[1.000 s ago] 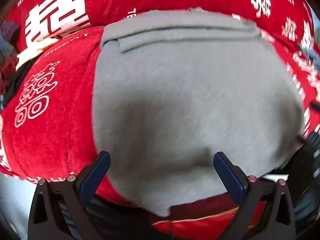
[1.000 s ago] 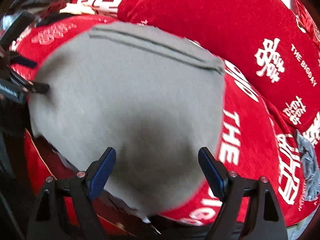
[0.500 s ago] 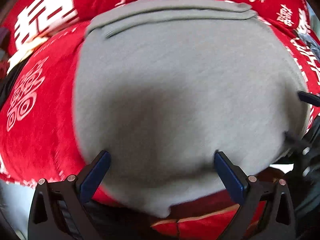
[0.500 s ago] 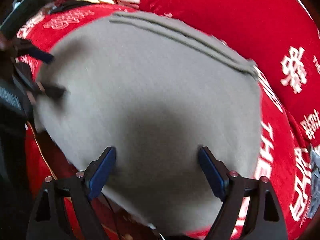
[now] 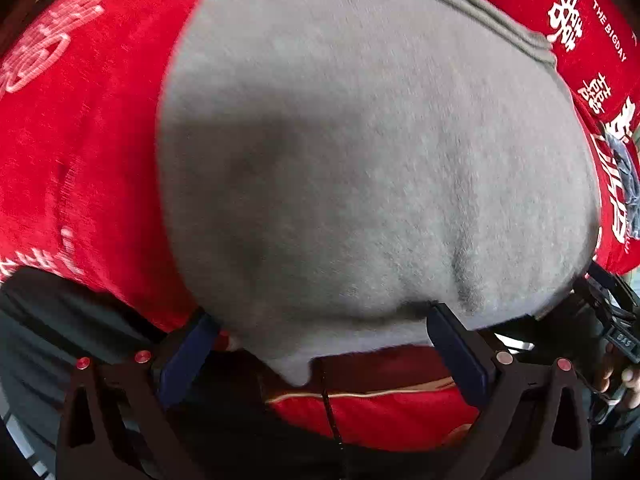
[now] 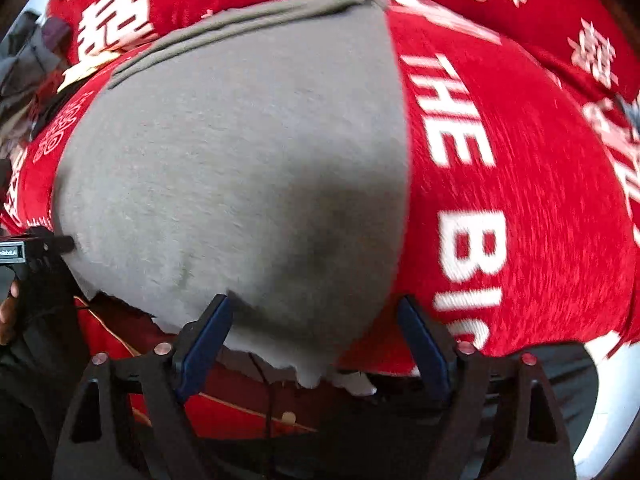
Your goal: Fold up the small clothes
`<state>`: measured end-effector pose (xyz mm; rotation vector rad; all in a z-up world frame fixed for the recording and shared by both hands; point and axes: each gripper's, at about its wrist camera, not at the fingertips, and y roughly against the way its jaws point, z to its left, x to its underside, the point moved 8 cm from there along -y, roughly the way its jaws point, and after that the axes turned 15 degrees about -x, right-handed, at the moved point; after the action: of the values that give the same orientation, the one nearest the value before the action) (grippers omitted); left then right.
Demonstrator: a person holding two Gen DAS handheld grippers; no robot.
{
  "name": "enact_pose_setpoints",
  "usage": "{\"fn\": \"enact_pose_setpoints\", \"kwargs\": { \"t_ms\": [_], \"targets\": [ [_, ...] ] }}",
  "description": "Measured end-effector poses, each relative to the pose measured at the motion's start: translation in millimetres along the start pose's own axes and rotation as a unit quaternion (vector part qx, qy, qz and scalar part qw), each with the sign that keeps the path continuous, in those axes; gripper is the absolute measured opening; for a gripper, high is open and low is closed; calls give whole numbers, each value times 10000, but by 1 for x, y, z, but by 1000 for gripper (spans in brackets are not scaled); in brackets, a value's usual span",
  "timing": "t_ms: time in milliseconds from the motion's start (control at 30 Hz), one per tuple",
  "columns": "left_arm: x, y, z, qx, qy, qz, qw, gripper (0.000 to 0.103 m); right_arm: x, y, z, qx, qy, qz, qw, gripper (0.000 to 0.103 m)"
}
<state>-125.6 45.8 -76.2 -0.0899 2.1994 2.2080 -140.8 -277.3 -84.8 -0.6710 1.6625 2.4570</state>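
A grey garment [image 5: 360, 160] lies flat on a red cloth with white lettering [image 5: 80, 160]; its folded far edge shows as a ridge at the top. My left gripper [image 5: 320, 344] is open, with the garment's near hem between its blue pads. In the right wrist view the same grey garment [image 6: 240, 160] fills the left and middle. My right gripper [image 6: 316, 332] is open, astride the garment's near right corner. The left gripper [image 6: 44, 248] shows at the left edge of the right wrist view, at the garment's edge.
The red cloth [image 6: 520, 200] covers the whole surface and hangs over the near edge. A blue-grey garment [image 5: 628, 184] lies at the far right. More clothes [image 6: 24, 64] lie piled at the far left. The right gripper's body [image 5: 612, 320] is close at the right.
Both grippers have moved forward and down to the garment's near hem, which now lies between their open fingers. The two views have swung apart toward the garment's corners.
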Motion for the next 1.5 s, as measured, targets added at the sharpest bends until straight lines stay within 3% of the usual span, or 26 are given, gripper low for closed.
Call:
{"fn": "enact_pose_setpoints", "kwargs": {
  "t_ms": [33, 100, 133, 167, 200, 233, 400, 467, 600, 767, 900, 1000, 1033, 1100, 1133, 1167, 1200, 1267, 1333, 1433, 1500],
  "targets": [
    [1, -1, 0, -66, -6, 1, 10000, 101, 0, 0, 2, 145, 87, 12, 9999, 59],
    [2, 1, -3, -161, 32, -16, 9999, 90, -4, 0, 6, 160, 203, -8, 9997, 28],
    [2, 5, -1, -123, 36, -52, 9999, 78, -5, 2, 9, 12, 176, -30, 9998, 17],
    [3, 9, 1, -87, 16, -93, 9999, 56, -7, 4, 10, -101, 116, -57, 9999, 15],
    [3, 17, -2, -25, -28, -118, 9999, 41, -9, 8, 11, -172, 104, -93, 9998, 14],
    [5, 22, -3, 64, -89, -131, 9999, 13, -11, 13, 15, -318, 95, -164, 9993, 14],
    [0, 61, 3, 413, 2, -483, 9980, 14, -46, 57, 43, -1035, 341, -897, 9900, 14],
    [-24, 89, 8, 591, 74, -890, 9942, 14, -72, 81, 47, -1183, 419, -1270, 9839, 14],
    [-73, 122, 18, 665, 394, -1424, 9868, 14, -122, 88, 41, -1139, 323, -1677, 9787, 14],
    [-116, 101, 20, 655, 792, -1273, 9865, 14, -159, 45, 20, -1166, -192, -1553, 9808, 14],
    [-118, 67, 20, 562, 866, -1009, 9895, 14, -156, 9, 2, -1042, -399, -1290, 9854, 14],
    [-118, 62, 22, 839, 1025, -1038, 9857, 18, -153, -5, -12, -1292, -770, -1175, 9816, 23],
    [-116, 63, 24, 977, 1068, -990, 9845, 21, -150, -6, -14, -1458, -880, -1138, 9788, 26],
    [-108, 67, 26, 1266, 1086, -914, 9818, 48, -145, 0, -13, -1623, -846, -1205, 9757, 39],
    [-103, 71, 28, 1360, 1090, -953, 9801, 72, -140, 5, -11, -1632, -773, -1271, 9753, 44],
    [-97, 77, 30, 1339, 1128, -1081, 9786, 89, -133, 12, -7, -1636, -653, -1342, 9752, 57],
    [-90, 82, 35, 1174, 1169, -1240, 9784, 93, -129, 17, -3, -1659, -564, -1377, 9749, 63],
    [-81, 86, 36, 1060, 1071, -1360, 9792, 93, -122, 21, 4, -1655, -358, -1369, 9760, 63],
    [-78, 81, 30, 1161, 1028, -1249, 9800, 93, -123, 19, 8, -1660, -286, -1322, 9768, 64],
    [-81, 67, 17, 983, 916, -1105, 9848, 92, -129, 7, 11, -1672, -291, -1223, 9779, 63],
    [-85, 63, 6, 865, 887, -1083, 9864, 86, -131, 0, 13, -1739, -313, -1174, 9772, 63]
  ]
}}
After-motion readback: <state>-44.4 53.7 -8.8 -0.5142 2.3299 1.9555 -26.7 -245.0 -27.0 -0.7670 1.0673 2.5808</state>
